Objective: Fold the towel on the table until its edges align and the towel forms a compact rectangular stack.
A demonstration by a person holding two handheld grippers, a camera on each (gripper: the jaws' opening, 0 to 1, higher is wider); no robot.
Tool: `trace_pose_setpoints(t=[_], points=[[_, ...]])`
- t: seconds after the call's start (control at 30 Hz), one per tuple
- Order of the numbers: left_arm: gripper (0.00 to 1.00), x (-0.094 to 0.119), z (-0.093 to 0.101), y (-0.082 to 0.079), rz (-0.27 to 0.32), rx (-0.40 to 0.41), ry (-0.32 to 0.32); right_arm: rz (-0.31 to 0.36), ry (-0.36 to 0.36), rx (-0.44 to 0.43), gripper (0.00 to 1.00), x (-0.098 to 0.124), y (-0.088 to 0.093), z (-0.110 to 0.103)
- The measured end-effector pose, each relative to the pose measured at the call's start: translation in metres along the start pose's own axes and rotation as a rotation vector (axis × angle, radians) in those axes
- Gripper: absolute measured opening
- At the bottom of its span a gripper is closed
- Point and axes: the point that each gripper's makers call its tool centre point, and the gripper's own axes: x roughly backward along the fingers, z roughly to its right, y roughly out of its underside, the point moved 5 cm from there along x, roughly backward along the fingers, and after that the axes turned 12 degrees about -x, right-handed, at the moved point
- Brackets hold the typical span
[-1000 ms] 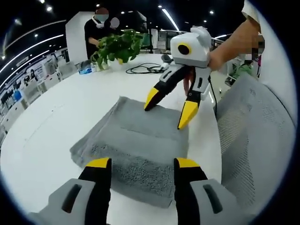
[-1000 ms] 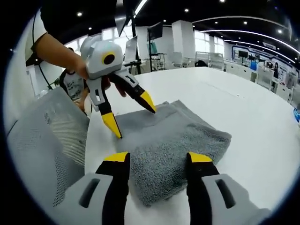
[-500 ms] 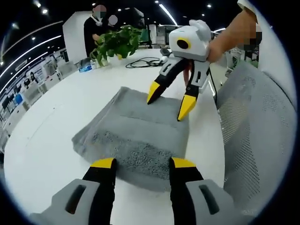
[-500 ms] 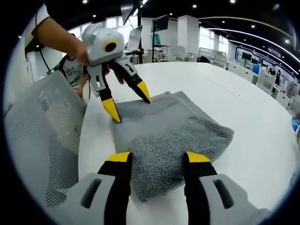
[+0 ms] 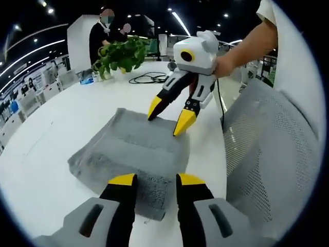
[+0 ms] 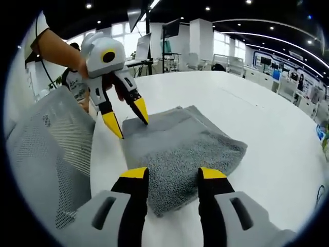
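1. Grey terry towel [image 5: 128,152] lies flat on the white surface [image 5: 46,139], already folded into a thick rectangle, close to the surface edge beside the grey mesh chair back [image 5: 262,149]. Layered edges look roughly aligned; the corner nearest the left gripper looks a little ragged.
2. Left gripper [image 5: 156,179]: fingers parted by a narrow gap, holding nothing, poised above the towel's near short edge; contact with the towel can't be judged.
3. Right gripper [image 5: 167,119]: fingers spread wide, empty, tips at the towel's opposite end. One tip is on or just above the cloth; can't tell which.
4. Judged step: both grippers are lining up on opposite short ends, either for one more fold or a final edge tidy. Looks late in the task.
5. Next move calls for: pinch all layers at one end, not just the top ply, carry it over the other end and square the edges. Keep the towel away from the chair-side edge of the surface.
6. Beyond the towel: potted plant [image 5: 121,54] and black cable [image 5: 146,78] at the far side of the surface.
7. No readable writing or brand on the towel or grippers.
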Motion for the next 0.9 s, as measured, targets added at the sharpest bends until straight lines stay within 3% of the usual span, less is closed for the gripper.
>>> trace_pose_setpoints(t=[0.13, 0.3, 0.4, 0.47, 0.57, 0.63, 0.7, 0.8, 0.9], points=[[0.29, -0.002, -0.002, 0.018, -0.09, -0.022, -0.013, -0.018, 0.003, -0.012, 0.37, 0.0, 0.009, 0.001], [0.31, -0.002, -0.002, 0.015, -0.081, -0.04, -0.031, -0.011, 0.008, -0.011, 0.38, 0.003, 0.011, 0.001], [0.4, 0.003, -0.005, 0.011, -0.059, -0.035, -0.073, 0.01, 0.02, -0.017, 0.44, 0.008, 0.007, 0.0], [0.52, 0.006, -0.009, 0.01, -0.031, -0.006, -0.114, 0.021, 0.037, -0.033, 0.52, 0.008, 0.008, 0.002], [0.65, 0.01, -0.009, 0.011, -0.027, 0.001, -0.145, 0.021, 0.062, -0.051, 0.64, 0.009, 0.012, 0.001], [0.71, 0.011, -0.011, 0.013, -0.027, 0.019, -0.178, 0.023, 0.061, -0.06, 0.66, 0.008, 0.015, 0.0], [0.74, 0.009, -0.008, 0.017, -0.024, 0.085, -0.18, 0.011, 0.062, -0.061, 0.69, 0.005, 0.019, -0.002], [0.79, 0.004, -0.006, 0.025, -0.058, 0.075, -0.187, -0.008, 0.064, -0.086, 0.75, 0.0, 0.022, -0.005], [0.81, 0.0, -0.005, 0.03, -0.079, 0.09, -0.202, -0.023, 0.07, -0.093, 0.75, -0.003, 0.023, -0.006]])
